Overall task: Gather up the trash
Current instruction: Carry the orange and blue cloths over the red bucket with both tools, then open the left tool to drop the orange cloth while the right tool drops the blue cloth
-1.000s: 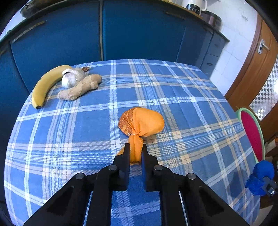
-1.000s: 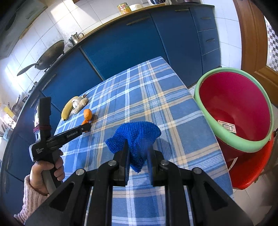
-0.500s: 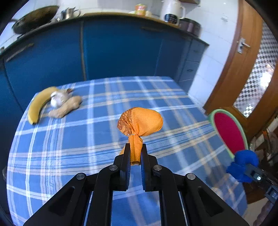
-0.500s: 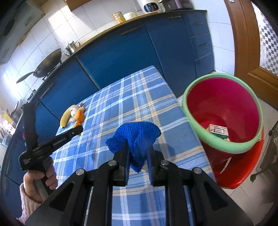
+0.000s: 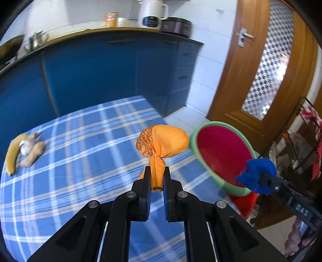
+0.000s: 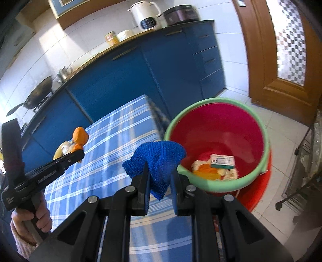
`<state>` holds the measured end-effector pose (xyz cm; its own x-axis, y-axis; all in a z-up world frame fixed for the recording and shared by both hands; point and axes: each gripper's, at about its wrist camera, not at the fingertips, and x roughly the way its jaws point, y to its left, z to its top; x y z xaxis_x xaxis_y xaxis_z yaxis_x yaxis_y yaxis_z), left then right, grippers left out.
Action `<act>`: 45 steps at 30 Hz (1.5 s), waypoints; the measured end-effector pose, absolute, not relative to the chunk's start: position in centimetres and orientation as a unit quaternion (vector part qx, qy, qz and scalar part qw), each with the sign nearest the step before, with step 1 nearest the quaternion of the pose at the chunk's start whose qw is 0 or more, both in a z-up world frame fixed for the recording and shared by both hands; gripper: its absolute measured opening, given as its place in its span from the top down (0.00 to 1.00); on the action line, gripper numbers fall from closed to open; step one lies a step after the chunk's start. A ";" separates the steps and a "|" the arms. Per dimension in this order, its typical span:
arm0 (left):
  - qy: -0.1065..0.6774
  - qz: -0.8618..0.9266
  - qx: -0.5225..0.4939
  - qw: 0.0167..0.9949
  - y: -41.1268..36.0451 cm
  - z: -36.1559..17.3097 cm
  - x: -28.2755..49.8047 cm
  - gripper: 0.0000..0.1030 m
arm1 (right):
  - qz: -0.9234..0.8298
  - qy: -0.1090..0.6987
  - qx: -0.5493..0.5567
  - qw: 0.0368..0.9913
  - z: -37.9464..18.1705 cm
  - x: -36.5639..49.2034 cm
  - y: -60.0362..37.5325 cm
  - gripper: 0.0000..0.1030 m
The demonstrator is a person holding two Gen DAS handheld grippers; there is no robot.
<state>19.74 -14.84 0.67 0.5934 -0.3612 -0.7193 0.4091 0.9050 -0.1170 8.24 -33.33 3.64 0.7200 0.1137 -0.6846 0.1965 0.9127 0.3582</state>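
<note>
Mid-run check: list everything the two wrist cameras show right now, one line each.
orange tied bundle: 1, orange, clamped by its neck in left gripper
blue knitted cloth: 1, blue, pinched in right gripper
bucket: 1, red with green rim, on floor beside table
small box: 1, white-green, inside bucket on scraps
banana: 1, yellow, far table end
ginger root: 1, tan, beside banana
table: 1, blue plaid cloth
kettle: 1, white, counter
wok: 1, black, stove
left gripper: 1, black, shut
right gripper: 1, black, shut
</note>
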 end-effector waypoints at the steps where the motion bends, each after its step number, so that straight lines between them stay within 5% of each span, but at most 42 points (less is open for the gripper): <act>1: 0.396 -0.223 0.034 0.890 -15.7 0.7 19.7 0.91 | -0.029 0.373 0.209 0.903 3.6 8.3 -33.9 0.81; 16: 0.410 -0.289 0.081 0.861 -25.4 -1.0 20.3 0.91 | -0.087 0.395 0.241 0.882 -0.2 10.2 -41.1 0.73; 23: 0.427 -0.298 0.090 0.849 -27.8 -2.7 21.0 0.91 | -0.087 0.397 0.239 0.882 -1.0 10.2 -42.4 0.55; 32: 0.444 -0.308 0.103 0.835 -30.0 -4.5 21.6 0.90 | -0.107 0.377 0.244 0.887 -0.3 8.9 -43.8 0.54; 35: 0.449 -0.312 0.102 0.831 -30.6 -5.0 21.8 0.87 | -0.118 0.369 0.241 0.890 0.2 8.1 -44.0 0.54; 40: 0.449 -0.306 0.100 0.833 -30.5 -4.9 21.7 0.61 | -0.133 0.358 0.242 0.892 1.0 7.0 -44.5 0.54; 45: 0.445 -0.297 0.096 0.839 -29.6 -4.2 21.3 0.59 | -0.130 0.358 0.238 0.894 1.6 6.4 -44.0 0.53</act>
<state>21.32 -29.56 -4.24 0.4274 -0.4134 -0.8040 0.5851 0.8044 -0.1026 6.40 -44.05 1.64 0.7103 -0.0633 -0.7010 0.4031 0.8530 0.3315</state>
